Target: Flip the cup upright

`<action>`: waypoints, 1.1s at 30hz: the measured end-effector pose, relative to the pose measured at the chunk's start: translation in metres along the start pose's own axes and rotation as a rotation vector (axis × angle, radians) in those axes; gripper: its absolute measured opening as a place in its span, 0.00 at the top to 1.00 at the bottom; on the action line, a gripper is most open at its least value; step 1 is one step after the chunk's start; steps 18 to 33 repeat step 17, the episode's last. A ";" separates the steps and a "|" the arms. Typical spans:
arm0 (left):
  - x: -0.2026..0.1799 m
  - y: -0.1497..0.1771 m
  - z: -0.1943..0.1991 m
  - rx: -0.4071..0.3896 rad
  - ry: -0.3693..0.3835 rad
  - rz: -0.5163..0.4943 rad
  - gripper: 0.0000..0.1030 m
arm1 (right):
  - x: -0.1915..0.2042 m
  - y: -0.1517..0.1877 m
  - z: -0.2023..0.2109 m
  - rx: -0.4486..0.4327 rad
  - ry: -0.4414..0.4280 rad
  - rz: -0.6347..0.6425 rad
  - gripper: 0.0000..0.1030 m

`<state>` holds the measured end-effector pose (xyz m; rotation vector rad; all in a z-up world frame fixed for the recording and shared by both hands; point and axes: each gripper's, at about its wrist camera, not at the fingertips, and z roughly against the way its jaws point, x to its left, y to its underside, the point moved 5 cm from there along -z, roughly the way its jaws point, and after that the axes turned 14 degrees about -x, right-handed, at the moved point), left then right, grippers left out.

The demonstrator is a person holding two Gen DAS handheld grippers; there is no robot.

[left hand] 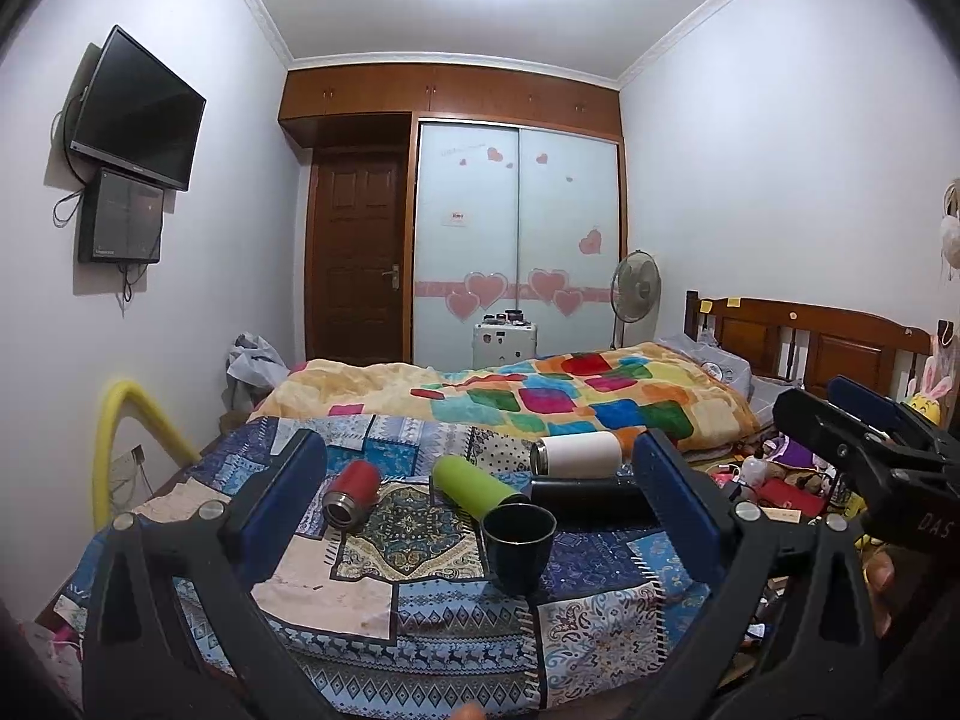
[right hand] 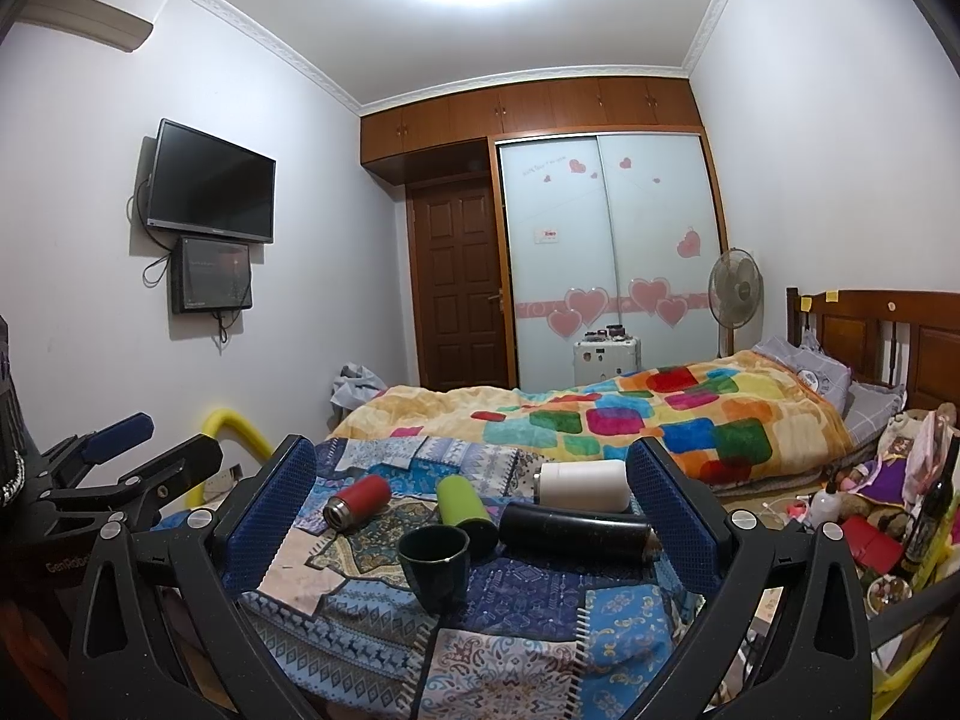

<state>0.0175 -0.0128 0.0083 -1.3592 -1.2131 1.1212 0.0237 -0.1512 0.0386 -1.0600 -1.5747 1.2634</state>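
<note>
A dark cup [left hand: 519,546] stands upright, mouth up, on a patchwork quilt [left hand: 420,618]; it also shows in the right wrist view [right hand: 435,564]. Behind it lie a red flask [left hand: 353,492] [right hand: 358,502], a green flask [left hand: 477,485] [right hand: 463,506], a black flask [left hand: 591,498] [right hand: 579,533] and a white flask [left hand: 577,454] [right hand: 584,485], all on their sides. My left gripper [left hand: 480,480] is open and empty, back from the cup. My right gripper [right hand: 471,486] is open and empty too, and shows at the right edge of the left wrist view [left hand: 864,450].
A bed with a colourful blanket [left hand: 540,402] lies behind the quilt. A wooden headboard [left hand: 810,342] and cluttered items [right hand: 870,510] are at the right. A yellow padded rail [left hand: 126,438] is at the left. Wardrobe, door, fan and wall TV stand far back.
</note>
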 end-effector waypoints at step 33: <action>0.000 0.007 -0.005 0.023 0.018 0.013 0.00 | 0.000 0.002 -0.004 0.013 0.002 -0.002 0.00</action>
